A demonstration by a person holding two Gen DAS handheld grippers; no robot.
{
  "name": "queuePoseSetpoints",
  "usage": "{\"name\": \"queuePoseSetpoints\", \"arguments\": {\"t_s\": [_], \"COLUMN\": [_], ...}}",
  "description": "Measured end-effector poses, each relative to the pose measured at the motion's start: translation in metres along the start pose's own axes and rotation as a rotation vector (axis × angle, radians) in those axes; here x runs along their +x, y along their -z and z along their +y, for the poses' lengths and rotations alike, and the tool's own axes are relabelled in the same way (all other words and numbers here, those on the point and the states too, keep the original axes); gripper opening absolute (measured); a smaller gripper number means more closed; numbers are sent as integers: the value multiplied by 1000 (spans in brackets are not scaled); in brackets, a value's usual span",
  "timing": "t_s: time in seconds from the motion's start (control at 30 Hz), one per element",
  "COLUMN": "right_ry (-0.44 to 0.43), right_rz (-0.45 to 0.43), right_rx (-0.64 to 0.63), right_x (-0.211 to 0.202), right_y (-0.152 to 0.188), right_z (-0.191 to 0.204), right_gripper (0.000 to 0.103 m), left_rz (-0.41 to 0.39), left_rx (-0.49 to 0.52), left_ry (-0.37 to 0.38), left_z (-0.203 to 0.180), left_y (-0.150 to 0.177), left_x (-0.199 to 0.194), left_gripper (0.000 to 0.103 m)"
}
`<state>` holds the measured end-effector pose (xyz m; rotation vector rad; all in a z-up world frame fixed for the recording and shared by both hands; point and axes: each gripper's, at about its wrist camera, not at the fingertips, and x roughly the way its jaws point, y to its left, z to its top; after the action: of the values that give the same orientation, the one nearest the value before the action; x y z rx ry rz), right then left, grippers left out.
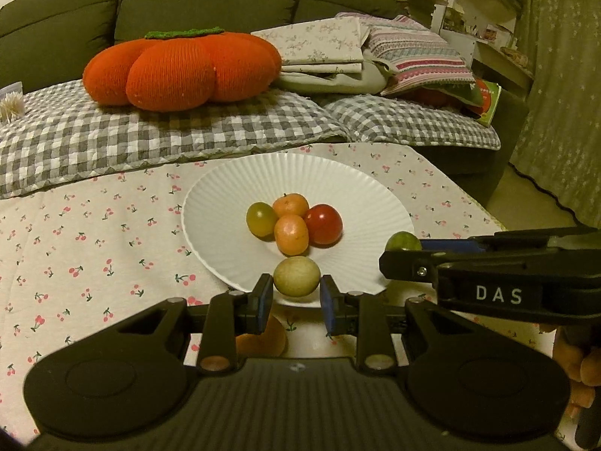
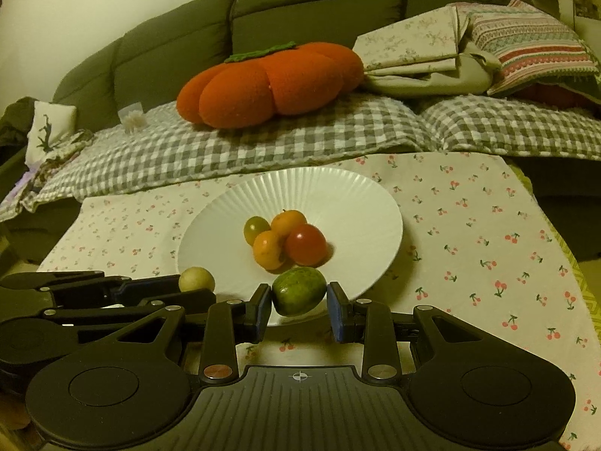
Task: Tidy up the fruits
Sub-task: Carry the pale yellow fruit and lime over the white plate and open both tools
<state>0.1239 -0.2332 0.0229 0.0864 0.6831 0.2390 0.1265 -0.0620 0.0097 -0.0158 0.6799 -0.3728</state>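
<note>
Fruits between parted jaws at lower centre: left gripper (image 1: 296, 302) brackets pale fruit (image 1: 296, 276), right gripper (image 2: 299, 314) green fruit (image 2: 299, 290); grip uncertain, plate (image 1: 338, 176) just ahead.

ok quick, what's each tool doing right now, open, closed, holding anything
Left tool: open, fingers astride the pale yellow fruit, gaps on both sides.
Right tool: open around the green fruit, gap at the right finger.

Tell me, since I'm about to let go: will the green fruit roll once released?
Probably. The green fruit looks round and smooth, so it may roll. The plate dips toward its middle, likely sending it against the red fruit.
</note>
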Motion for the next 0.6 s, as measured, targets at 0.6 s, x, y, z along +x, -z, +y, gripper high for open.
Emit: {"name": "queuePoseSetpoints", "arguments": {"t_s": [0.6], "right_ry": [-10], "right_rz": [16], "right_rx": [10], "right_x": [8], "right_y": [2], "right_z": [-2], "right_gripper": [33], "left_rz": [-5], "left_rx": [12], "left_ry": [-3], "left_z": [-1], "left_y": [-3], "left_x": [1], "left_gripper": [27]}}
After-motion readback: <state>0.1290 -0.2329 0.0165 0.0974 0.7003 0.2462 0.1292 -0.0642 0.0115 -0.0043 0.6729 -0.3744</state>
